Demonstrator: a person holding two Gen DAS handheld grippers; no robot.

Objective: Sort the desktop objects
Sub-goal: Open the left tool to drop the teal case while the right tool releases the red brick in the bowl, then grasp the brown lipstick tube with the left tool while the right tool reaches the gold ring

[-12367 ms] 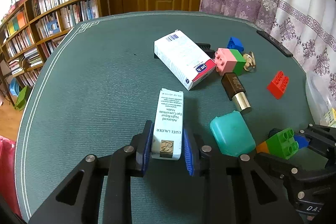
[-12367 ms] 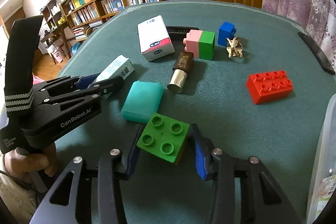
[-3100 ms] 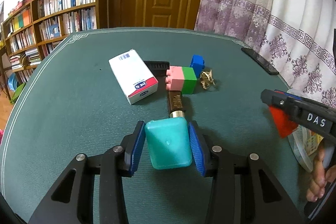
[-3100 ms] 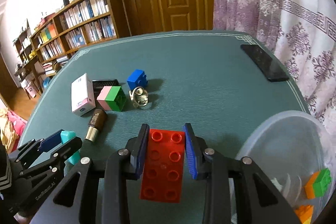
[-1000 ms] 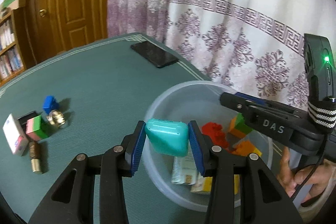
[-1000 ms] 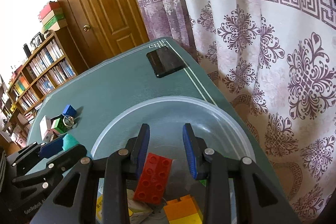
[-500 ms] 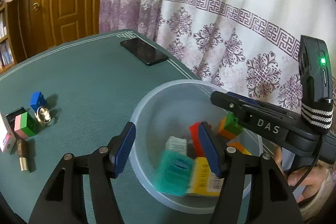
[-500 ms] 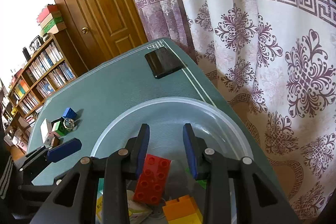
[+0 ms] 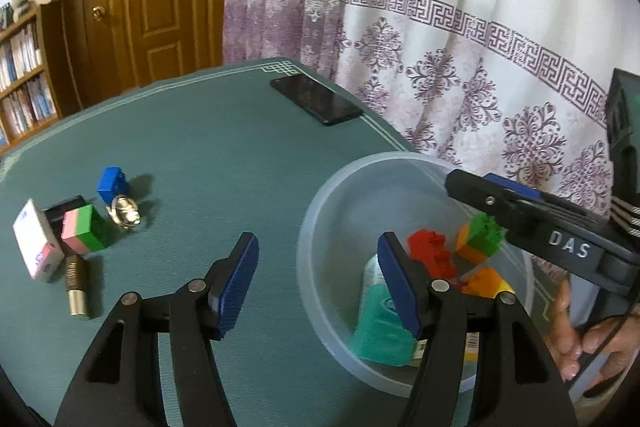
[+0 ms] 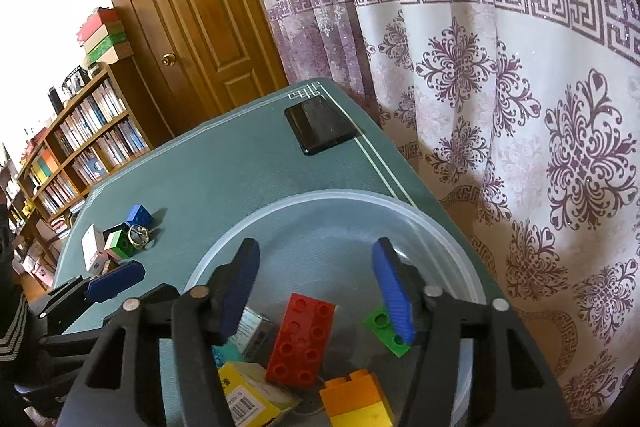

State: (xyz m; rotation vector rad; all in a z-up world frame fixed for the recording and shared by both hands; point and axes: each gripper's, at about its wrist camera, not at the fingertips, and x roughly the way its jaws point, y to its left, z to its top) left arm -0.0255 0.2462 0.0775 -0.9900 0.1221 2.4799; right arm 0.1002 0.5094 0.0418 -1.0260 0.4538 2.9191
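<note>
2 grippers hang over the clear plastic tub (image 10: 460, 247) at the table's right edge, and neither grasps anything. Your left gripper (image 9: 318, 281) stands released with empty jaws straddling the tub's near rim; the teal case (image 9: 378, 323) lies inside the tub below its right finger. Your right gripper (image 10: 316, 285) has its jaws opening at this moment, and the red brick (image 10: 302, 339) lies below them in the tub, clear of both pads, tilted against the yellow box (image 10: 250, 393) and the orange-and-yellow brick (image 10: 356, 401). A green brick (image 10: 382, 325) sits just beside the right finger.

The drop looks done on both sides, so the step in hand is to clear the tub cleanly. Let the right jaws finish spreading before you move, then lift up first rather than sideways, so no finger hooks the rim and drags the light tub toward the table edge.

6 things wait on the green tablecloth (image 9: 224, 155) in 1 cluster well apart from the tub: the blue brick (image 9: 113, 183), the gold ring (image 9: 126, 217), the pink-and-green block (image 9: 83, 229), the white box (image 9: 37, 241), the brown-and-gold tube (image 9: 77, 285), and a dark flat item (image 9: 66, 207) partly hidden behind the block. The phone (image 9: 316, 99) lies apart near the far edge. Take the outer pieces first; the ring is low and likely needs a near-flat approach.
</note>
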